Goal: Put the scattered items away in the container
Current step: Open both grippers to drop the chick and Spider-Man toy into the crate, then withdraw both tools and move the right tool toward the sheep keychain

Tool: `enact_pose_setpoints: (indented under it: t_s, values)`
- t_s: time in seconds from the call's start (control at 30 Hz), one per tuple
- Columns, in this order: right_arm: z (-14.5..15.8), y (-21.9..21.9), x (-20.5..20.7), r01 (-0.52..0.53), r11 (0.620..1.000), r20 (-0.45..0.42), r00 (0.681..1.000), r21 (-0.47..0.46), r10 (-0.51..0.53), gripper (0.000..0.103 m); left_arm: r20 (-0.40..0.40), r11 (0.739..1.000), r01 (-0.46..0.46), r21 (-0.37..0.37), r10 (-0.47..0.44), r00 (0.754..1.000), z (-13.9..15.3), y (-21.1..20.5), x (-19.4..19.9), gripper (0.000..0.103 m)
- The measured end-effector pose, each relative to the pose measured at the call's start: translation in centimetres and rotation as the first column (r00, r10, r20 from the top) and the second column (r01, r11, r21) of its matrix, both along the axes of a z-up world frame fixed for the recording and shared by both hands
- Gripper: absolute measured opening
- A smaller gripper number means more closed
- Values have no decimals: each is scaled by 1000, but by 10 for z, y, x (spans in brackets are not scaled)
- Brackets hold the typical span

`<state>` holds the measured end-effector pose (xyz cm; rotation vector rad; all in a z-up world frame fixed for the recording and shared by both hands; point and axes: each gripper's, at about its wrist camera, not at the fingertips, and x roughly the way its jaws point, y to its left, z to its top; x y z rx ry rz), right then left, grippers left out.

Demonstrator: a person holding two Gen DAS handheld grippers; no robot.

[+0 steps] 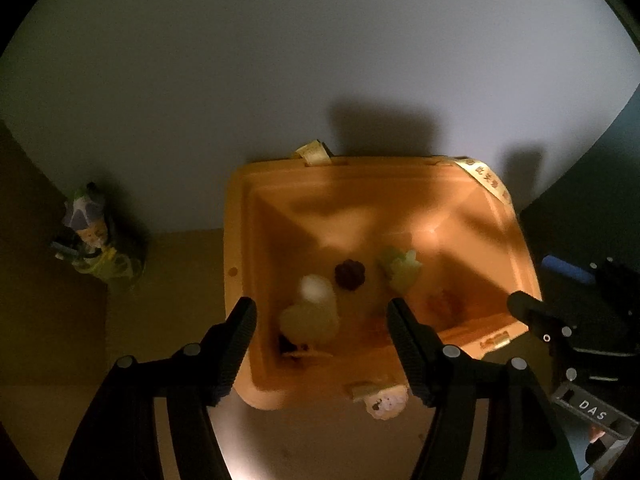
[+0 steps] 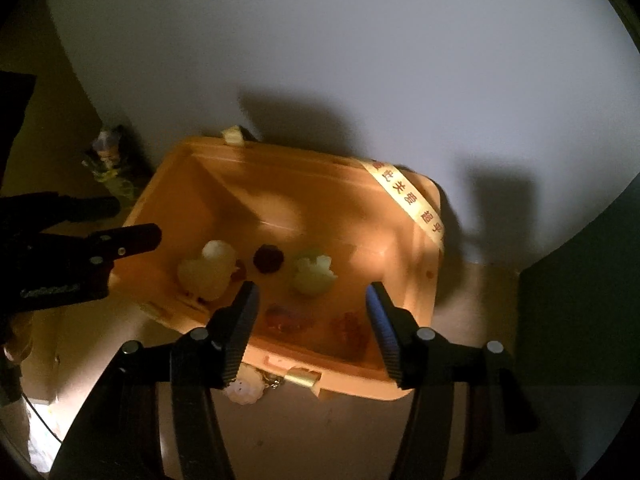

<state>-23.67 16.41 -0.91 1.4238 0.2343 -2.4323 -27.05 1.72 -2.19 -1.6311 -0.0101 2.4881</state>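
Hovering over orange container (image 1: pixel 240 264), left gripper (image 1: pixel 322 316) and right gripper (image 2: pixel 312 300) released, empty; small toys (image 2: pixel 208 270) inside look light, soft; pinch sides.

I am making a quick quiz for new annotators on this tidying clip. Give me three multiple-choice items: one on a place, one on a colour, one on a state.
1. Where does the dark round piece lie?
A. Inside the container
B. On the table
C. Between the right gripper's pads

2. What colour is the container?
A. Blue
B. Orange
C. Black

3. How does the right gripper stand?
A. Shut on a toy
B. Open and empty
C. Gripping the container's rim

Key: 1 A, it sits on the container's floor among pale toys; 2 B, its walls and rim look orange; 3 B, nothing sits between its spread pads.
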Motion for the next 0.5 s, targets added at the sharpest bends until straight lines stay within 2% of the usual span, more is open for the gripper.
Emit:
enact_pose_setpoints:
  t_s: [0.2,0.5]
  values:
    - [10,-5,22,-25,1000,-2,1000,-15,25,53,-16,1000,6,14,-6,1000,14,-6,23,67]
    - [12,-13,49,-50,998,9,999,-23,51,53,-25,1000,11,2,-11,1000,19,-10,51,67]
